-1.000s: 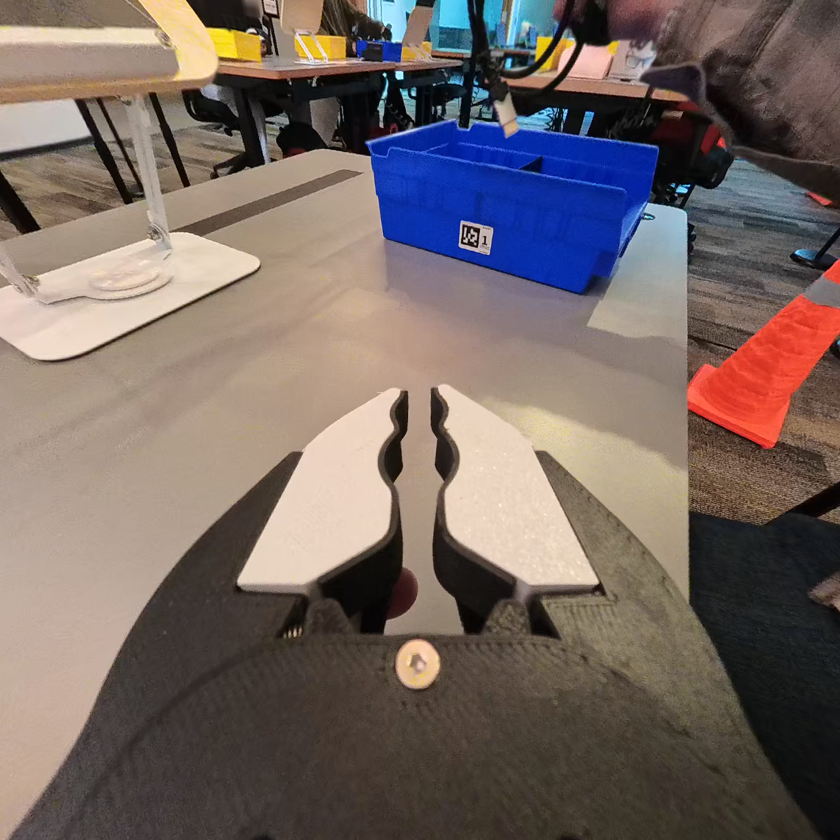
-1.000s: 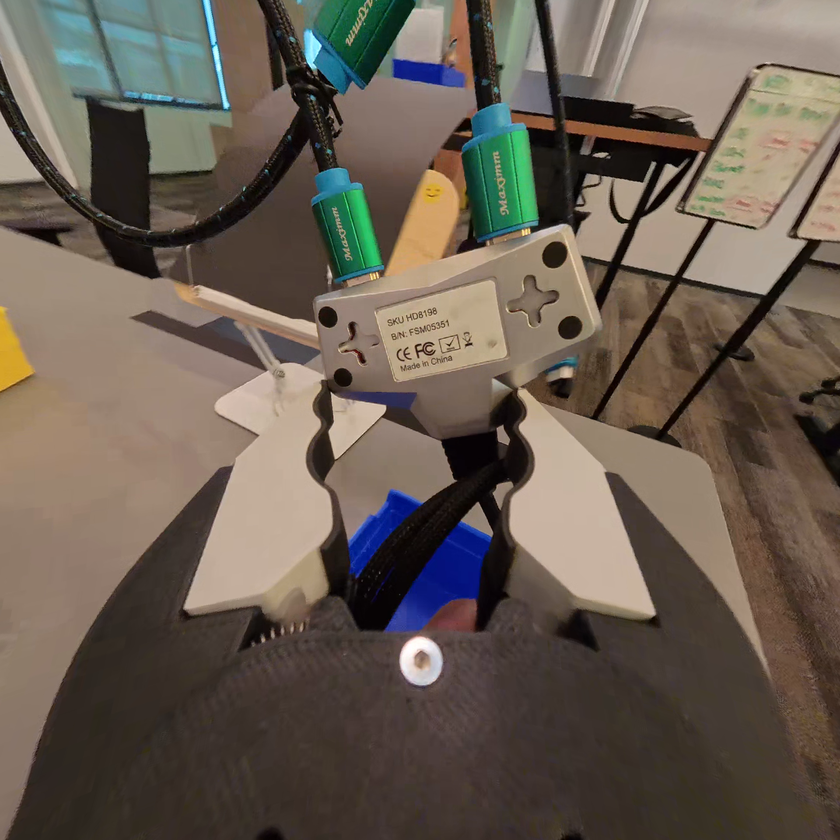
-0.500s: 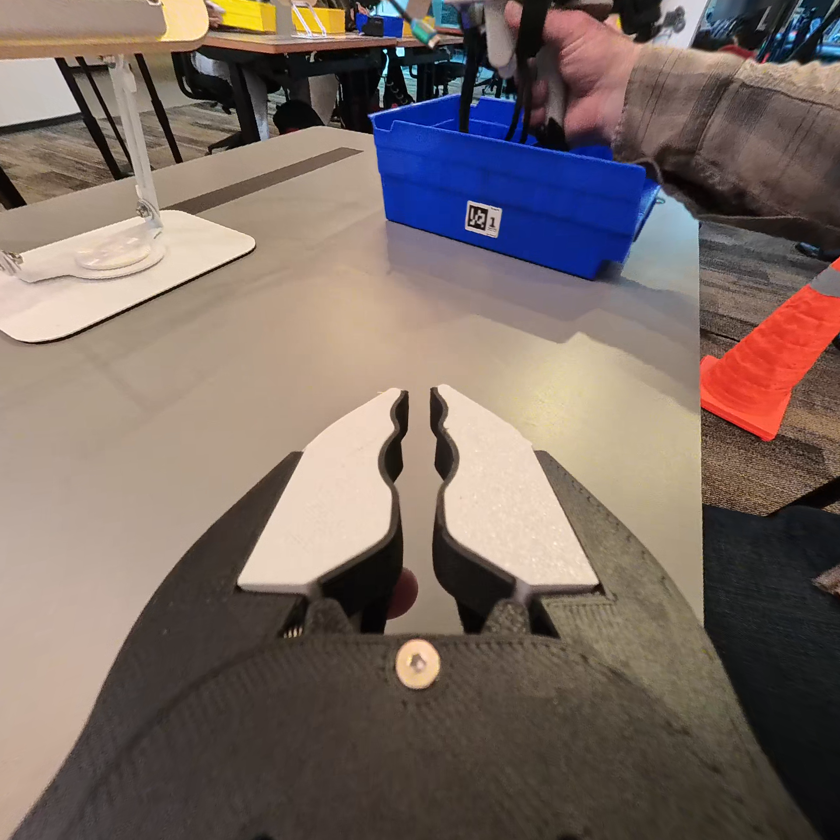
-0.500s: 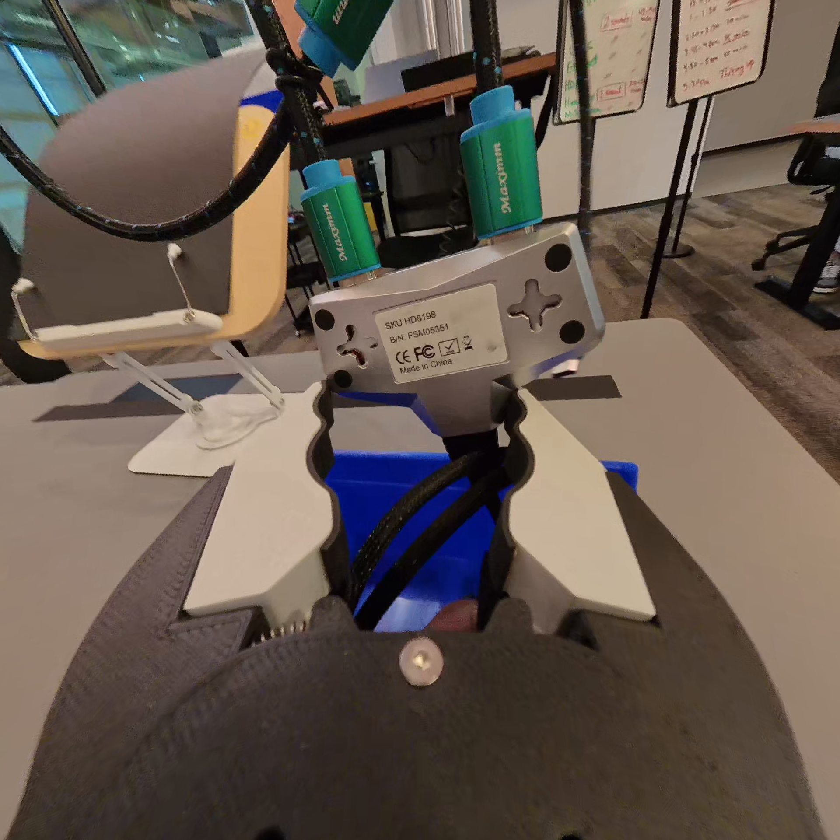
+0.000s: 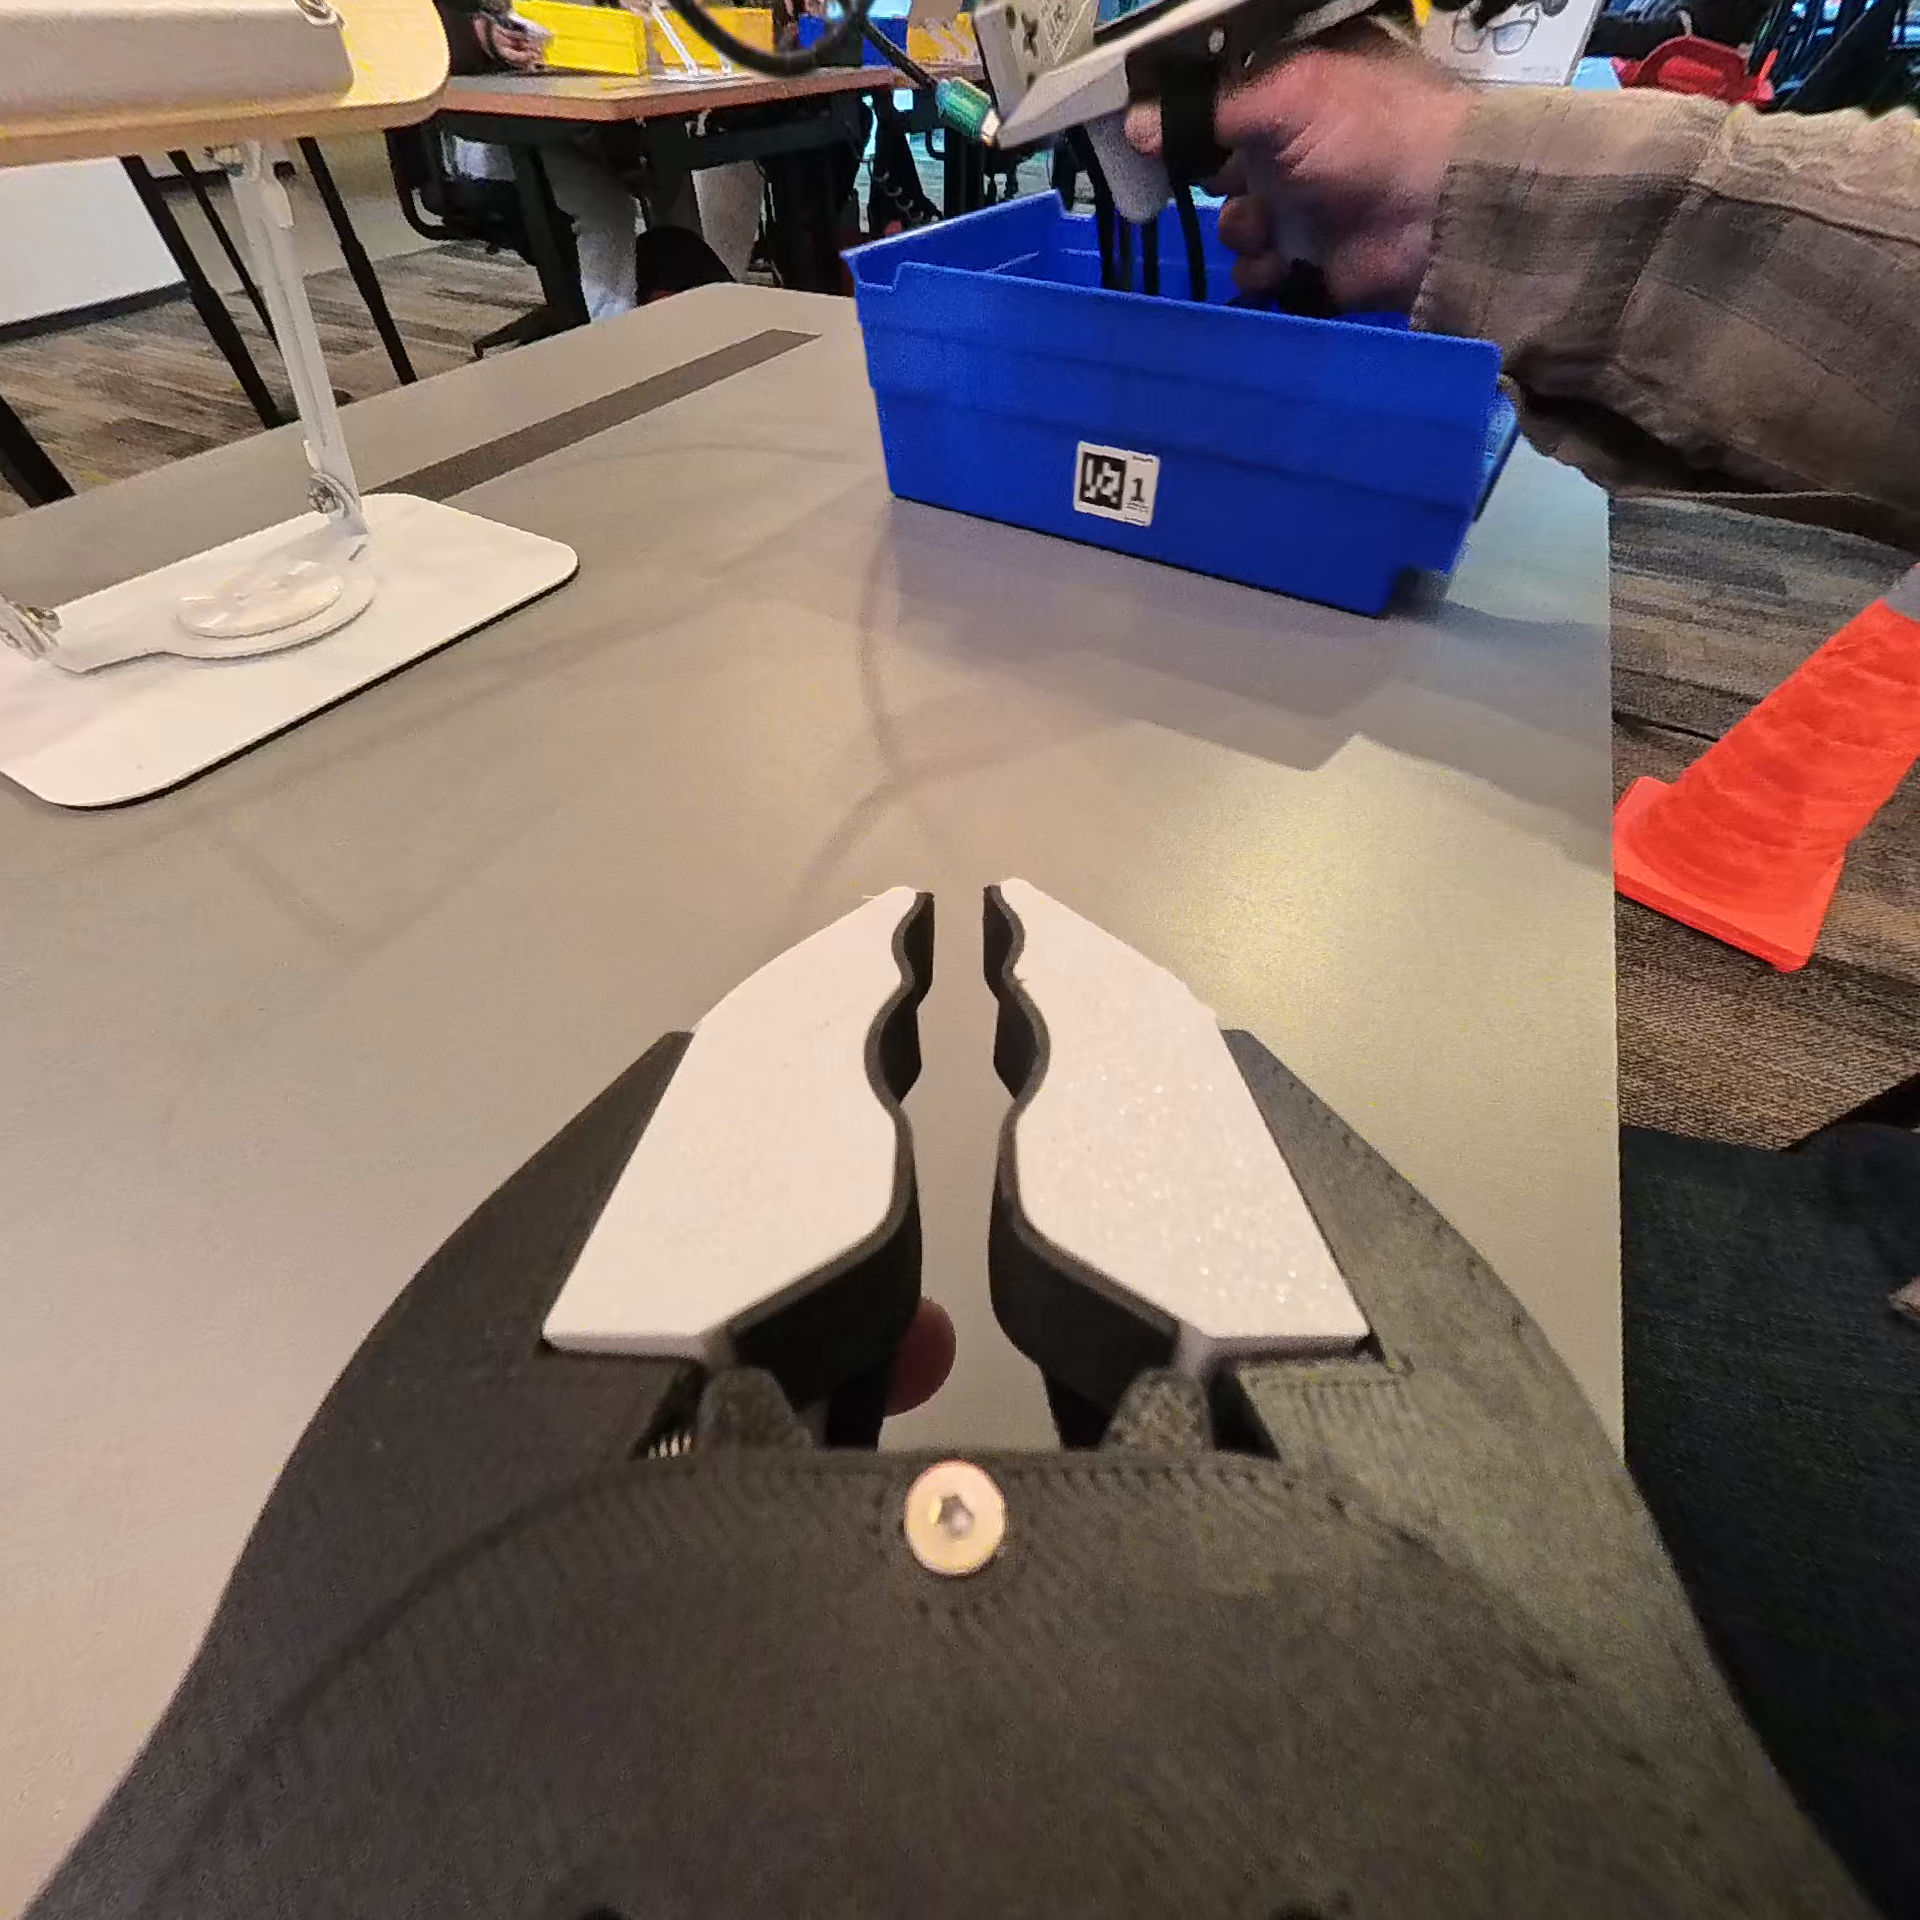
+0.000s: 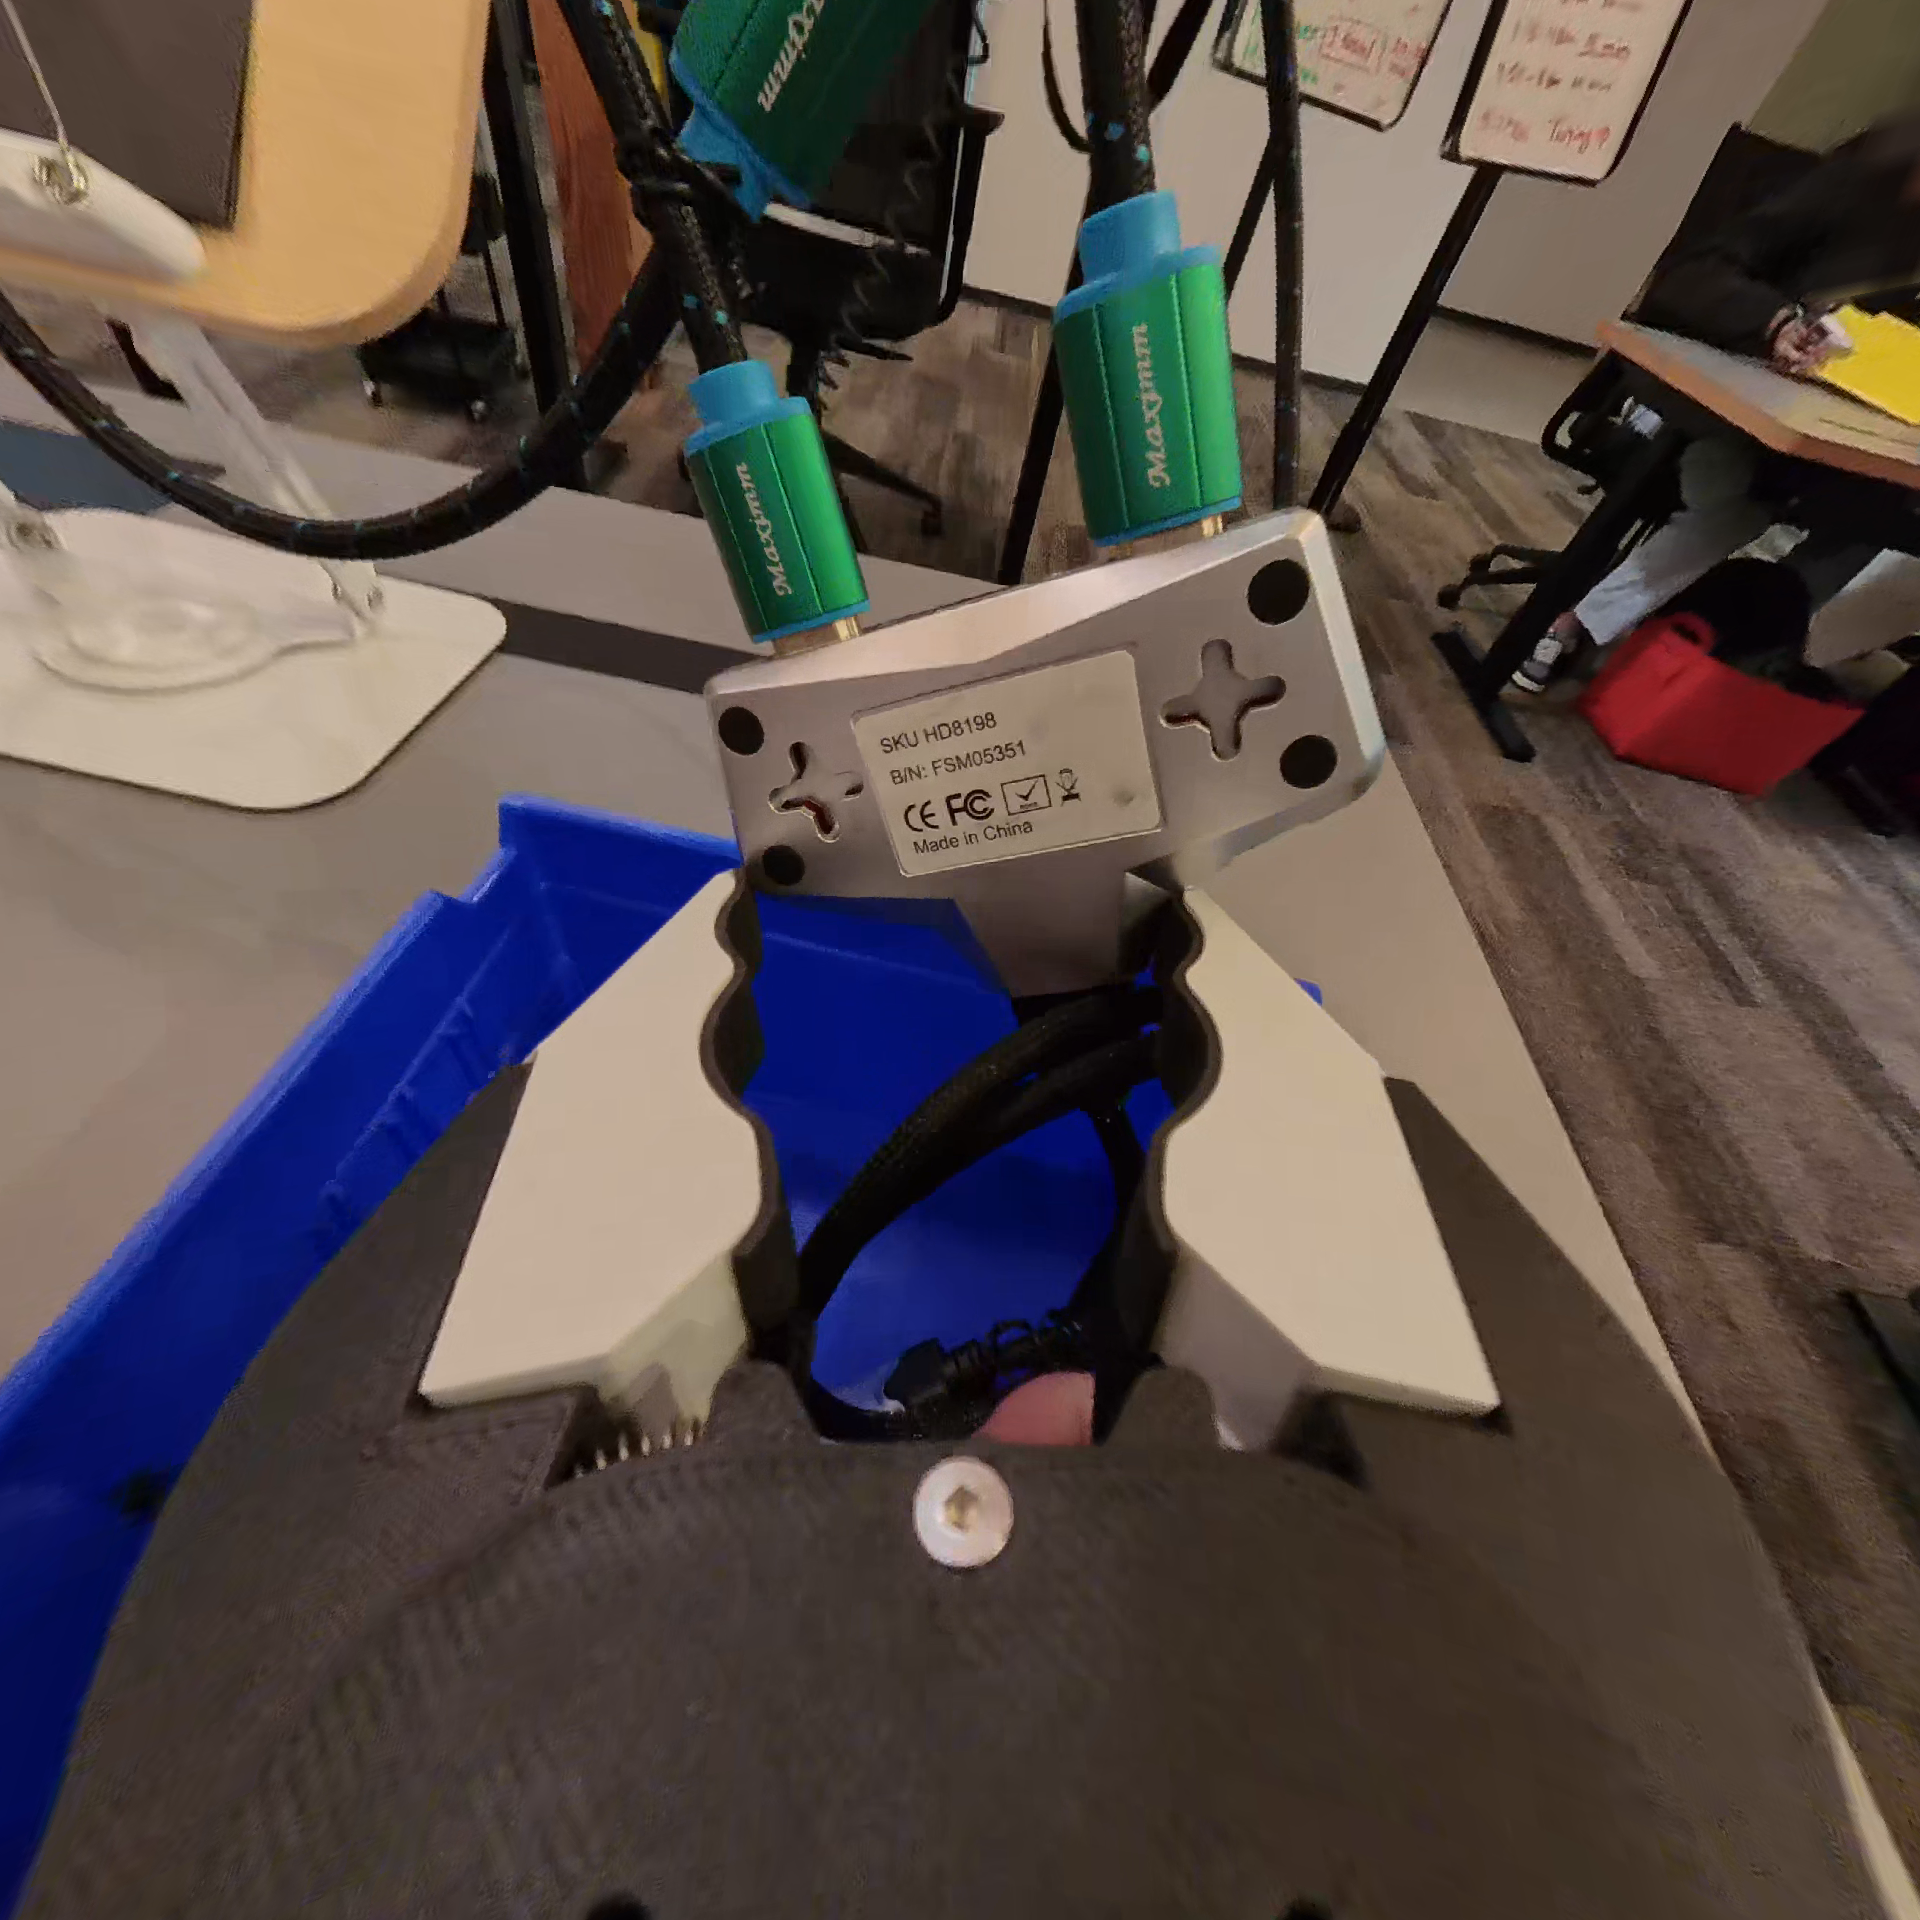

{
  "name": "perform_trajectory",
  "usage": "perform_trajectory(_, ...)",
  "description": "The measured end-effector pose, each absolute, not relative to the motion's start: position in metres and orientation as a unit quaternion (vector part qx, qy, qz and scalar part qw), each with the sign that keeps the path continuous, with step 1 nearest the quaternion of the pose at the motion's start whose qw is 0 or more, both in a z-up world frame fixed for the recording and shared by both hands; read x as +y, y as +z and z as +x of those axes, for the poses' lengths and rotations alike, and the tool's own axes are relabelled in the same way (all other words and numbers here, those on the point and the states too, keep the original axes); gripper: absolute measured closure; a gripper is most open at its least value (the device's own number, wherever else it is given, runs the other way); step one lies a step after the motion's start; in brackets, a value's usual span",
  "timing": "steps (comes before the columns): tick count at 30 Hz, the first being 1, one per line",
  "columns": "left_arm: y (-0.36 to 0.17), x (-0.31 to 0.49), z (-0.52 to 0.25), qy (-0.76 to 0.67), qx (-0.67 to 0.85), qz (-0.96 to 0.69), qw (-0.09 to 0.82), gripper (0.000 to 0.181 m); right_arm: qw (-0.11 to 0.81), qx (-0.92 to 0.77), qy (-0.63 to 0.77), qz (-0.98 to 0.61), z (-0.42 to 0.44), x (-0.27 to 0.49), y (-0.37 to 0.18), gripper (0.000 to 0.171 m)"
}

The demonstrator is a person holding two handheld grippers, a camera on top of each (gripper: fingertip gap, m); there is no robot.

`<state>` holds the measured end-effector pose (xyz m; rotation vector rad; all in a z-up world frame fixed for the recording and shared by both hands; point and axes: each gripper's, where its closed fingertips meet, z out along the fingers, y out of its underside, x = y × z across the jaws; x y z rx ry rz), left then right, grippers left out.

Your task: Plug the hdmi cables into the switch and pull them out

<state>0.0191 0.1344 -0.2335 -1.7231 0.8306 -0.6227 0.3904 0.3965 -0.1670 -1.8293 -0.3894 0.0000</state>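
My right hand-held gripper point(image 6: 956, 914) clamps the silver switch point(image 6: 1049, 748) by its narrow end, above the blue bin point(image 6: 395, 1039), with two green cable plugs point(image 6: 774, 520) seated in its far edge (a third hangs loose). My left hand-held gripper point(image 5: 956, 904) is nearly closed and empty over the grey surface point(image 5: 623, 831).

The right tongs point(image 6: 956, 914) have carried the switch point(image 6: 1039, 748) down over the blue bin point(image 6: 416, 997).

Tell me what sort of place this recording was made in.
Most likely a shared office or lab workroom: rows of desks behind the grey table, whiteboards on stands, office chairs on wood-look flooring, and an orange cone beside the table.
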Motion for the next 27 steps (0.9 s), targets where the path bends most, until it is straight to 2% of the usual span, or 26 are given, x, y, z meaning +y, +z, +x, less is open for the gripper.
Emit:
perform_trajectory(8, -0.234, 0.134, 0.02, -0.259, 0.353, -0.723, 0.535, 0.173, 0.529, -0.228, -0.076, -0.814, 0.392, 0.39, -0.194, 0.096)
perform_trajectory(20, -0.234, 0.132, 0.019, -0.252, 0.362, -0.72, 0.536, 0.173, 0.332, -0.337, -0.168, -0.865, 0.393, 0.384, -0.255, 0.098)
perform_trajectory(21, -0.234, 0.132, 0.018, -0.252, 0.362, -0.719, 0.537, 0.173, 0.322, -0.34, -0.193, -0.862, 0.398, 0.385, -0.257, 0.104)
perform_trajectory(22, -0.234, 0.132, 0.018, -0.252, 0.362, -0.719, 0.537, 0.173, 0.317, -0.339, -0.204, -0.862, 0.401, 0.386, -0.257, 0.123)
perform_trajectory(27, -0.233, 0.132, 0.017, -0.251, 0.363, -0.719, 0.537, 0.173, 0.288, -0.352, -0.215, -0.864, 0.404, 0.388, -0.262, 0.136)
